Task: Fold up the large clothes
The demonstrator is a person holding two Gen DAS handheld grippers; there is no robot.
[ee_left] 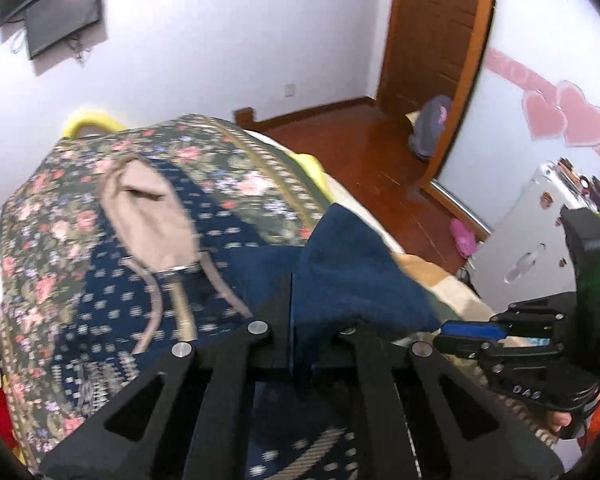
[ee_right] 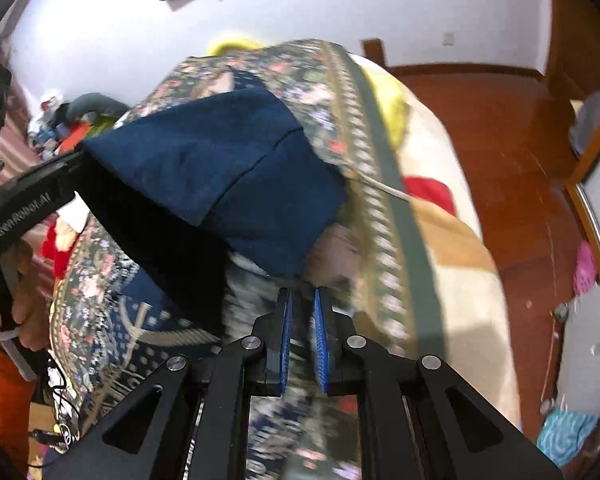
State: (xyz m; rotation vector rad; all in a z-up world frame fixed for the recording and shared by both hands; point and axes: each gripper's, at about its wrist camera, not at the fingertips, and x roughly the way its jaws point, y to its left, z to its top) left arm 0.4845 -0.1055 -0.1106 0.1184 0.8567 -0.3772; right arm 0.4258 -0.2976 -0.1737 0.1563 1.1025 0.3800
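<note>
A large garment (ee_left: 100,184) with a floral outside and a navy patterned inside lies spread over the bed, and a beige piece (ee_left: 148,216) rests on it. My left gripper (ee_left: 300,280) is shut on a lifted flap of plain navy cloth (ee_left: 352,268) from the garment. In the right wrist view that flap (ee_right: 220,160) hangs from the left gripper (ee_right: 80,156) down to my right gripper (ee_right: 302,292). The right gripper's blue pads (ee_right: 286,332) stand close together with blurred cloth between them. In the left wrist view the right gripper (ee_left: 440,330) meets the flap's lower corner.
A cream blanket (ee_right: 472,280) covers the bed under the garment. Red wooden floor (ee_left: 372,160) runs to a wooden door (ee_left: 432,32). A white cabinet (ee_left: 524,232) stands at the right and a pink item (ee_left: 462,236) lies on the floor. A hand (ee_right: 24,320) holds the left gripper's handle.
</note>
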